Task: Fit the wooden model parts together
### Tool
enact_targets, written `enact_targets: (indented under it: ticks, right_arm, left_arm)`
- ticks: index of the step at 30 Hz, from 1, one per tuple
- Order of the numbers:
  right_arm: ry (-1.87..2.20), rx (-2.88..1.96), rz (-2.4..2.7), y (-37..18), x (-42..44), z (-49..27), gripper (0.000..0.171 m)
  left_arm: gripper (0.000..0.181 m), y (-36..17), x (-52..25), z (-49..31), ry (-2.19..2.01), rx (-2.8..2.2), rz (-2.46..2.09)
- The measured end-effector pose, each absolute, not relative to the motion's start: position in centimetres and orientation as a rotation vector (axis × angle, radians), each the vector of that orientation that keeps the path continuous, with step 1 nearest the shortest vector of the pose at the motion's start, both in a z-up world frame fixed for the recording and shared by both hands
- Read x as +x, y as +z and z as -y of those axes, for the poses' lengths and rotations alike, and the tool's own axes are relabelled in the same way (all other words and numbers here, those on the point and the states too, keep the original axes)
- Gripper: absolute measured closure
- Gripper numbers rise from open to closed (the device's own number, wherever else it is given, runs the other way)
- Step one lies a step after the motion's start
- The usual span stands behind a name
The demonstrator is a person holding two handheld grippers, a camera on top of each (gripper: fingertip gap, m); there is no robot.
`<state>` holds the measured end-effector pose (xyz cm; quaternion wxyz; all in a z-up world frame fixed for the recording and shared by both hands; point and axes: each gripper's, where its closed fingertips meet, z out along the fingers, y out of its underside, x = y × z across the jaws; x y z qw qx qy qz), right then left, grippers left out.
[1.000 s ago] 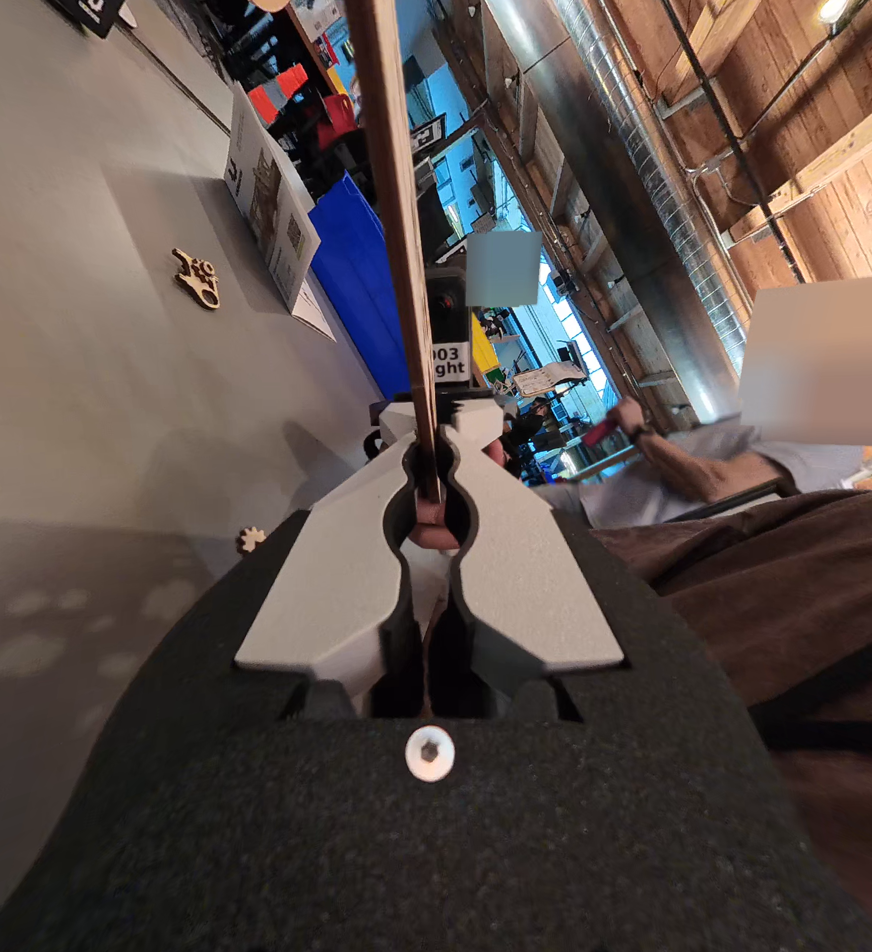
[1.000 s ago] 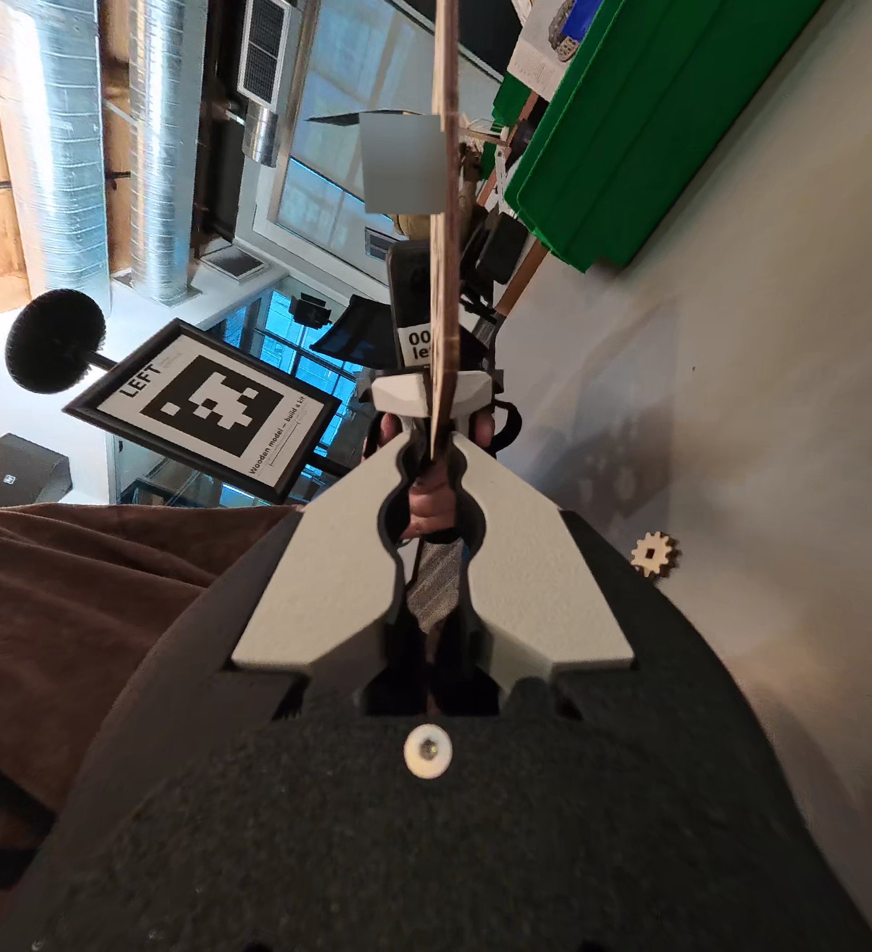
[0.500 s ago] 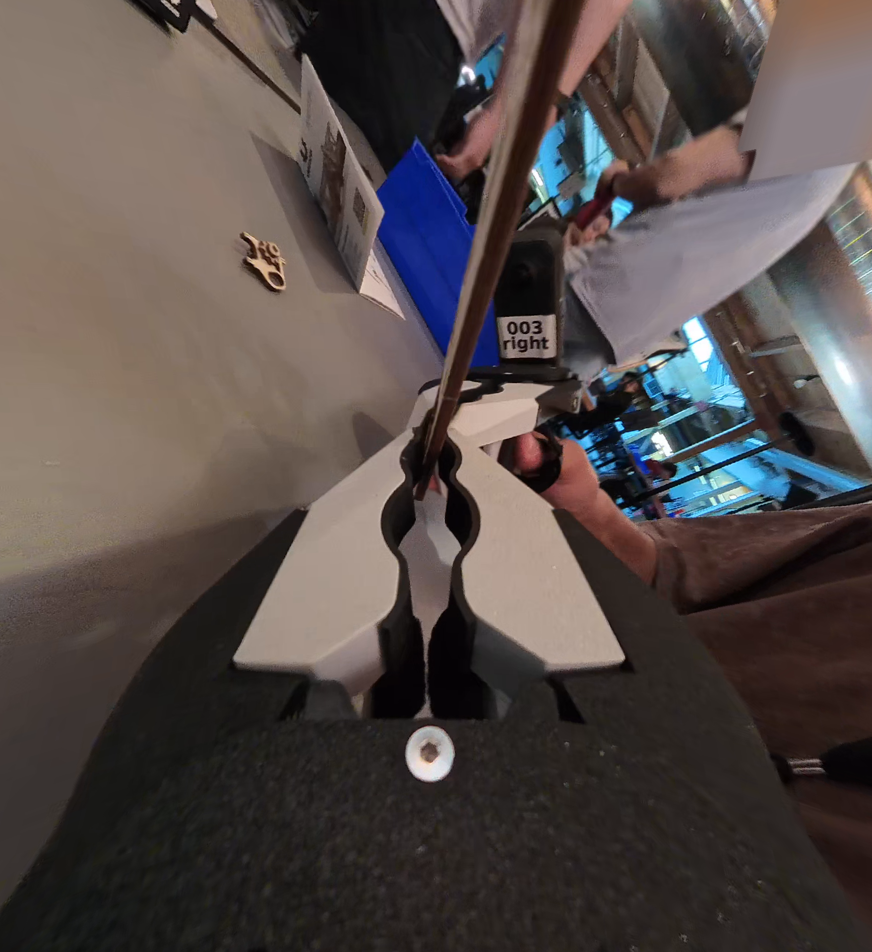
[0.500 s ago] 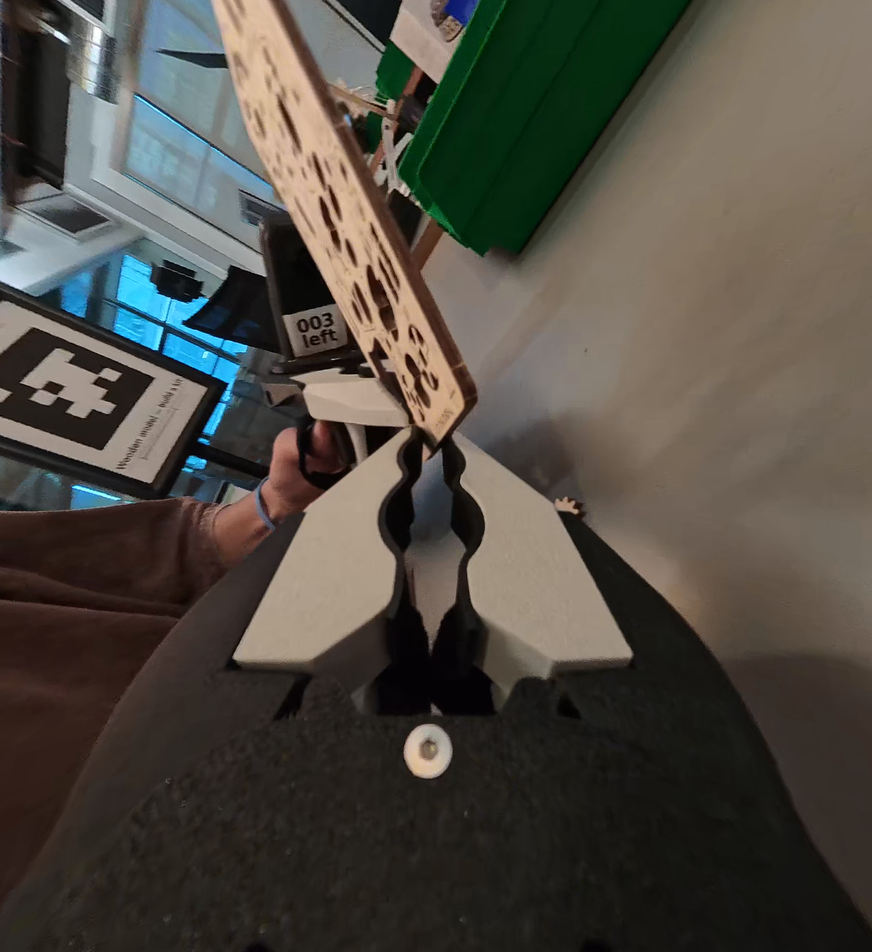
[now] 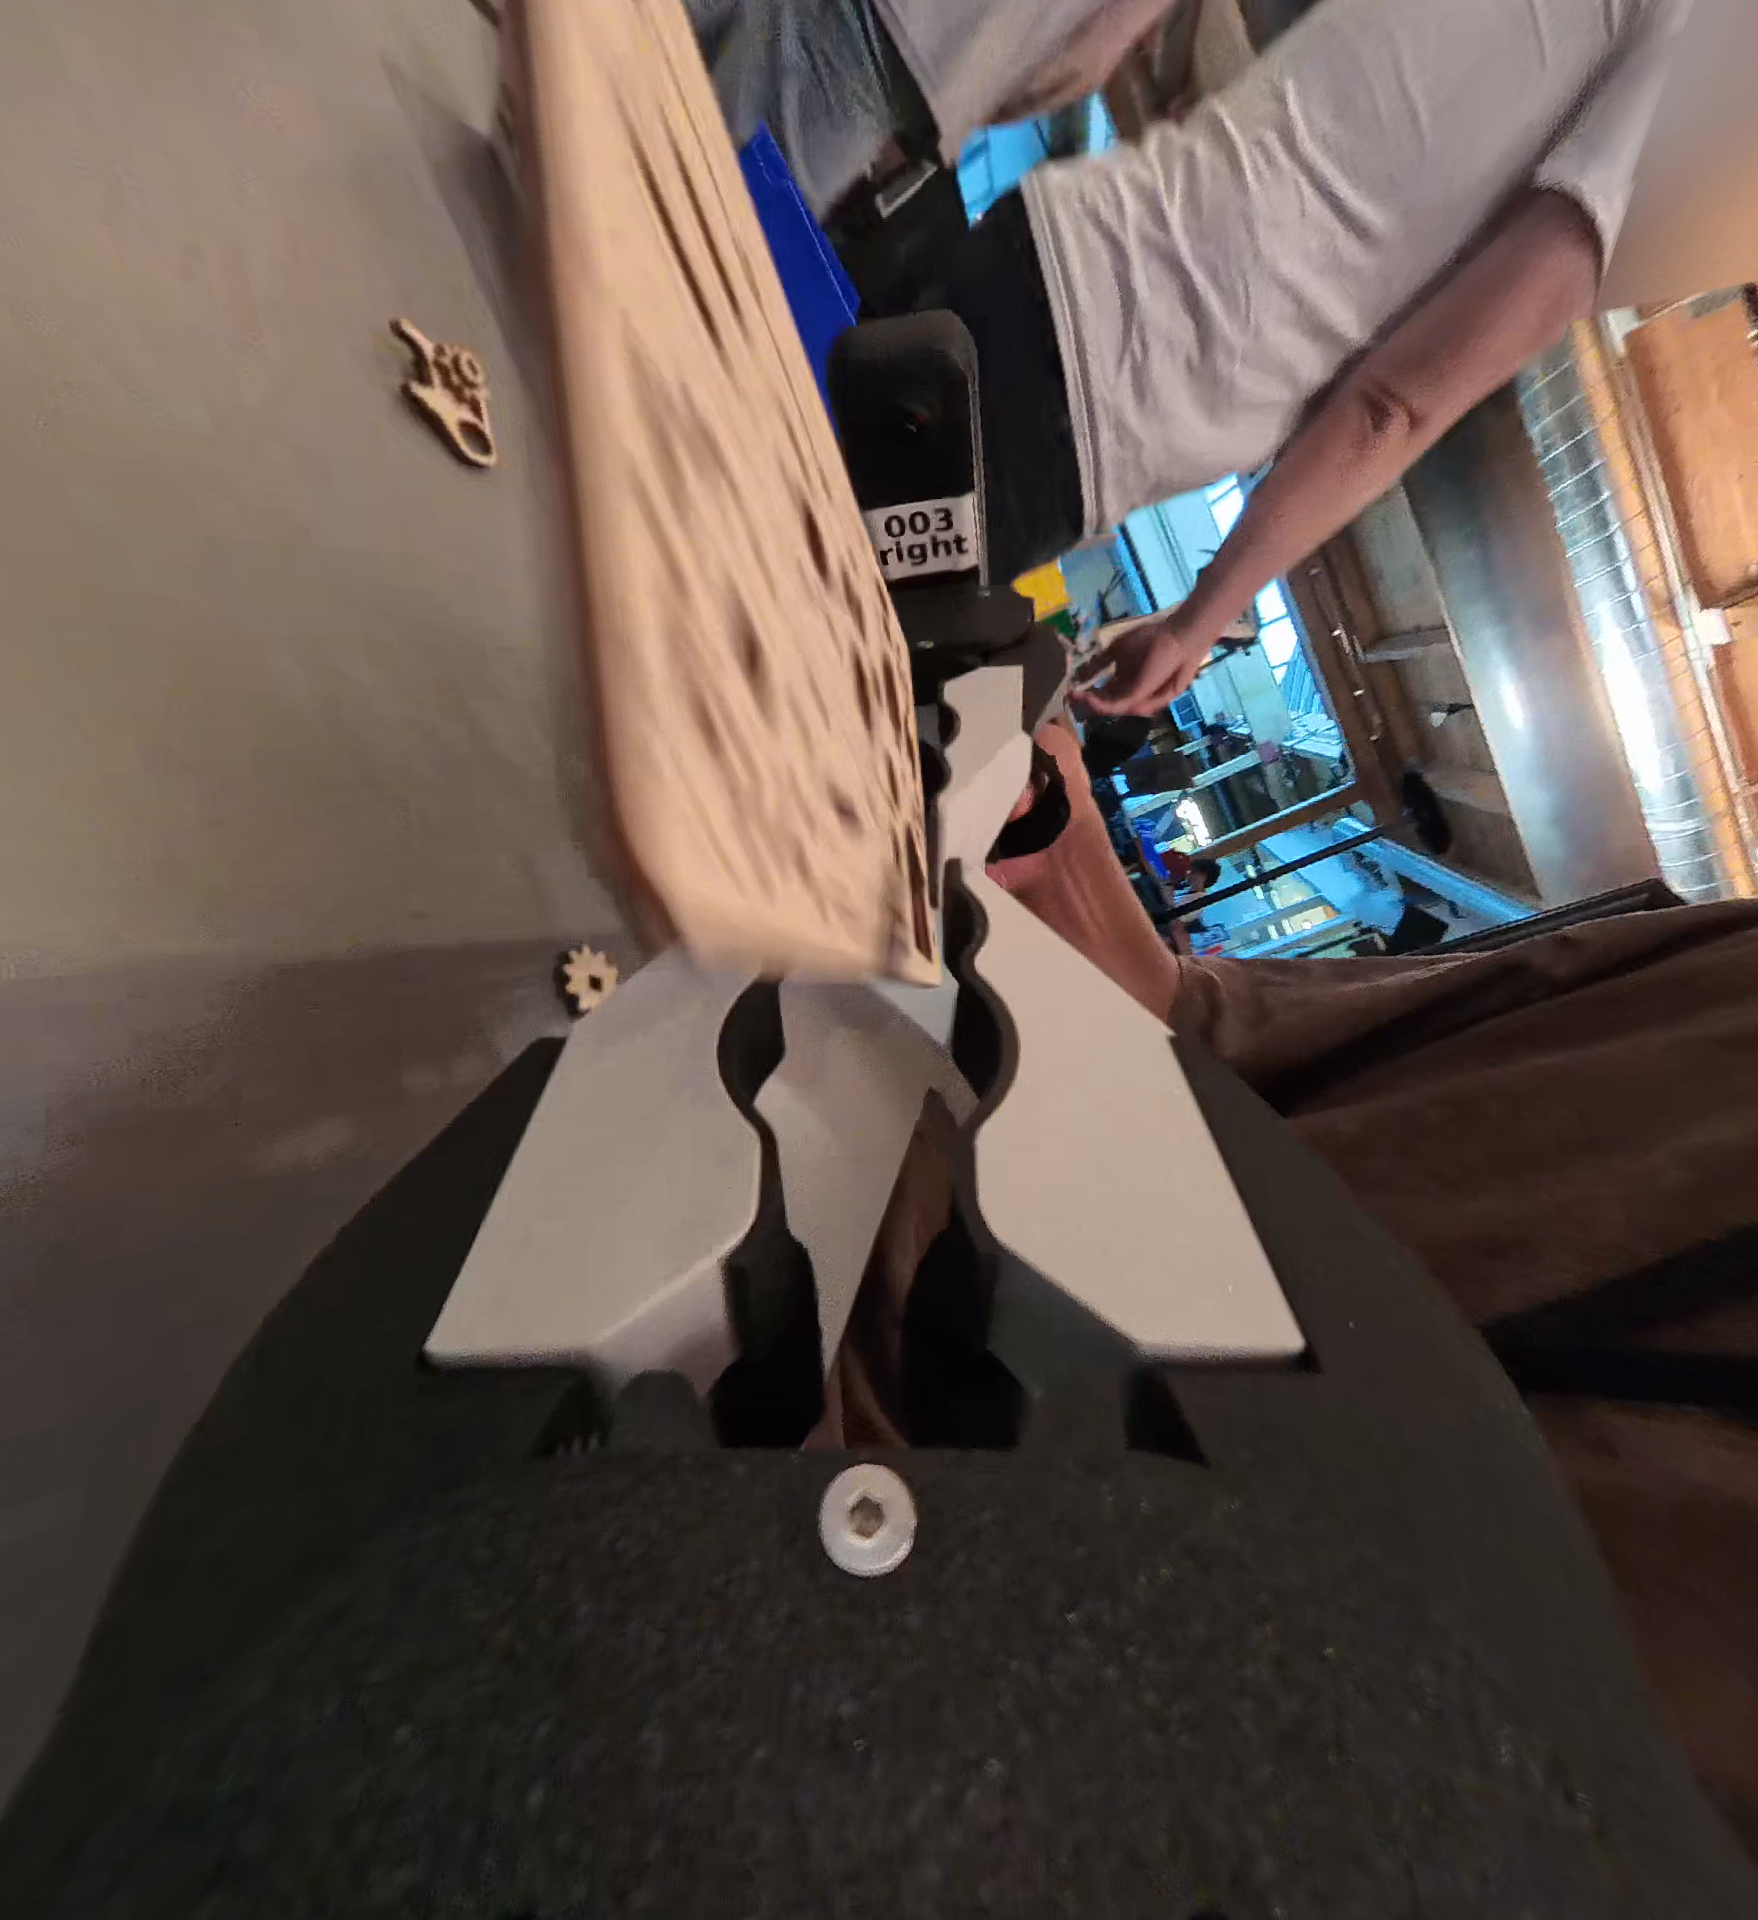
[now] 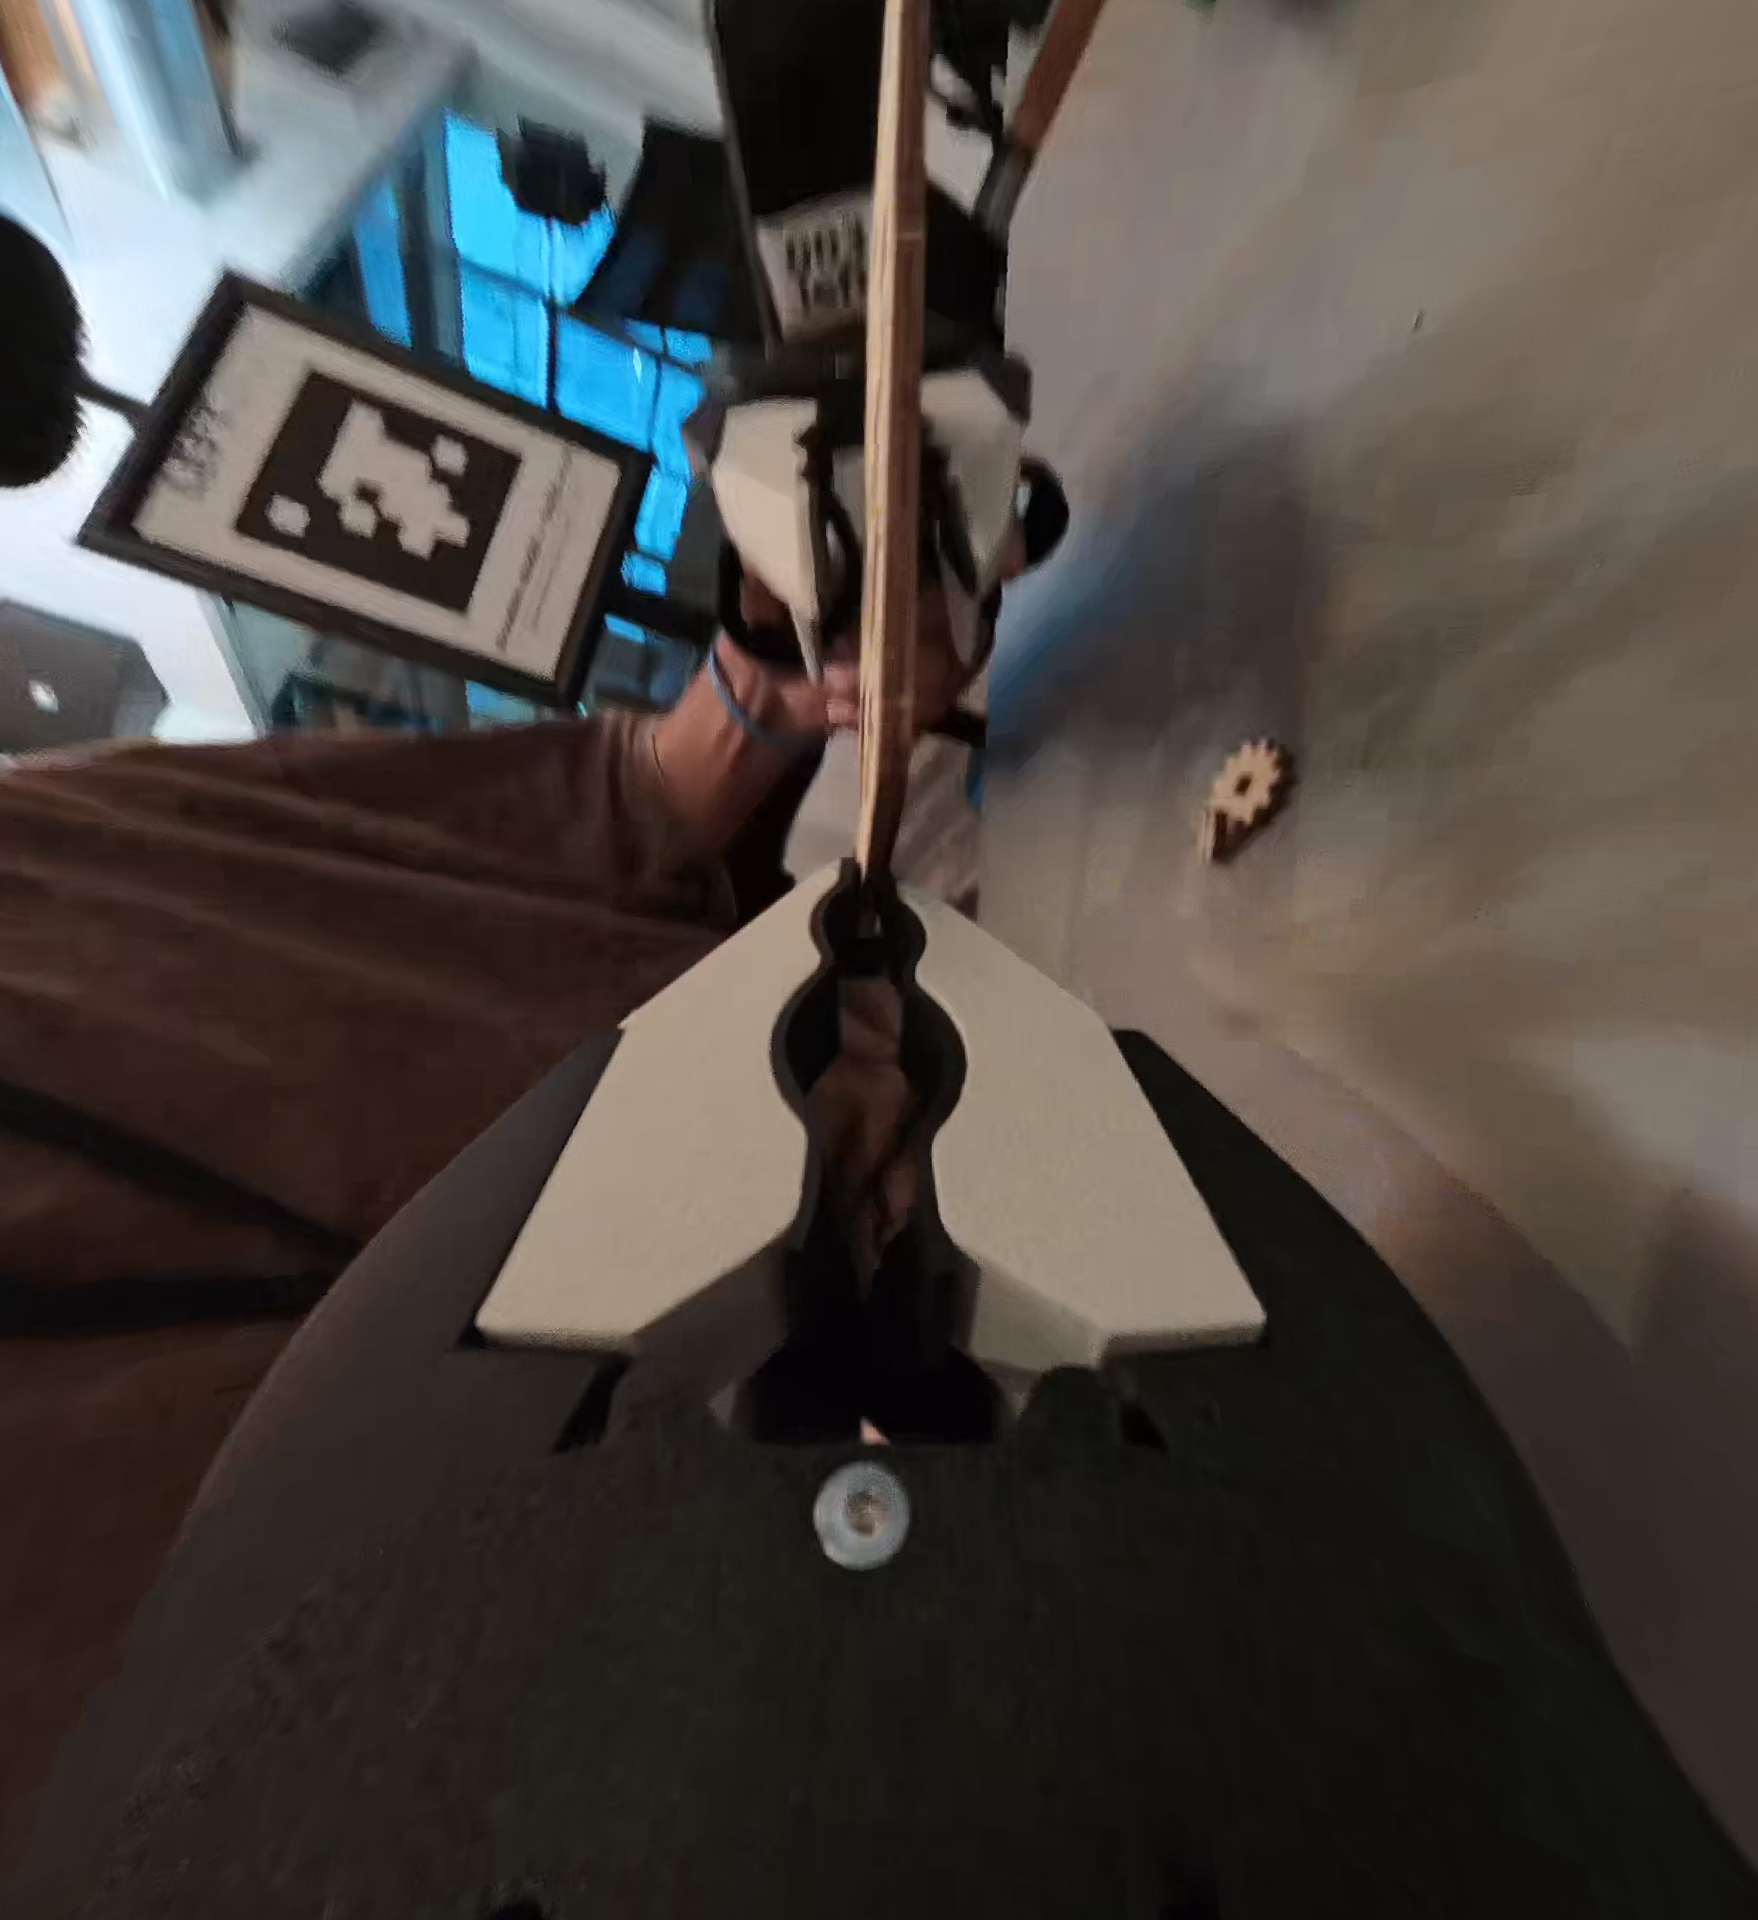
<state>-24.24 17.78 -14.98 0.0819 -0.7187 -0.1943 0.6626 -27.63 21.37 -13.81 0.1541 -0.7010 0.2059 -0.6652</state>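
A thin laser-cut wooden sheet [image 5: 729, 623] full of cut-out parts is held up above the grey table [image 5: 179, 675]. My right gripper [image 6: 870, 894] is shut on the sheet's near edge, which shows edge-on in the right wrist view [image 6: 890, 416]. My left gripper [image 5: 823, 966] is open, its jaws wide apart, with the sheet's corner lying across its left fingertip. In the right wrist view the left gripper [image 6: 870, 499] straddles the far edge of the sheet with both fingers clear of it. The right gripper [image 5: 968, 769] shows behind the sheet in the left wrist view.
A small wooden gear [image 5: 587, 977] lies on the table; it also shows in the right wrist view [image 6: 1249, 784]. Another wooden part [image 5: 449, 395] lies farther off. A blue bin [image 5: 792, 239], a person in a grey shirt [image 5: 1270, 260] and a framed marker sign [image 6: 366, 488] stand beyond. The tips of one gripper are about 5 cm away from the tips of the other.
My left gripper has opened and let go of the sheet. The sheet has swung in the right gripper, so its flat face now shows in the left wrist view.
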Motion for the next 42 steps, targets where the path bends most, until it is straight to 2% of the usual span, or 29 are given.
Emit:
enact_targets:
  ticks: [3,4,5,6,16,22,26,29,36,38,42]
  right_arm:
    - [1.953,-2.216,0.685,-15.7,-23.6,-16.8,0.168]
    - [1.941,-2.228,0.694,-15.9,-23.4,-16.7,0.168]
    - [1.922,-2.233,0.678,-16.1,-23.3,-17.0,0.168]
    - [1.918,-2.214,0.637,-16.0,-23.1,-17.6,0.168]
    - [1.939,-1.843,0.334,-11.3,-22.4,-21.6,0.167]
    - [1.864,-1.863,0.381,-11.4,-22.5,-21.6,0.169]
    - [1.862,-1.873,0.373,-11.7,-22.5,-21.7,0.168]
    - [1.851,-1.883,0.382,-11.8,-22.6,-21.7,0.168]
    - [1.876,-1.837,0.330,-11.4,-22.4,-21.9,0.167]
    - [1.879,-1.827,0.346,-11.3,-22.3,-21.7,0.162]
    - [1.886,-1.831,0.324,-11.5,-22.4,-22.0,0.167]
  left_arm:
    - [0.154,-14.2,-28.4,-20.0,-1.988,-2.052,-0.641]
    - [0.161,-14.4,-28.2,-19.5,-1.985,-2.066,-0.669]
    - [0.178,-14.5,-28.1,-19.2,-1.974,-2.070,-0.694]
    - [0.179,-14.5,-27.9,-19.2,-1.954,-2.069,-0.697]
    - [0.179,-11.5,-27.6,-21.7,-2.034,-1.868,-0.428]
    - [0.180,-11.8,-27.6,-20.6,-2.033,-1.913,-0.523]
    - [0.172,-12.3,-27.5,-20.1,-2.028,-1.951,-0.566]
    - [0.179,-12.5,-27.6,-20.2,-2.012,-1.957,-0.558]
    - [0.180,-12.1,-27.5,-20.5,-2.012,-1.919,-0.511]
    - [0.180,-12.1,-27.7,-20.8,-2.015,-1.915,-0.491]
    - [0.179,-12.1,-27.8,-20.8,-1.998,-1.915,-0.506]
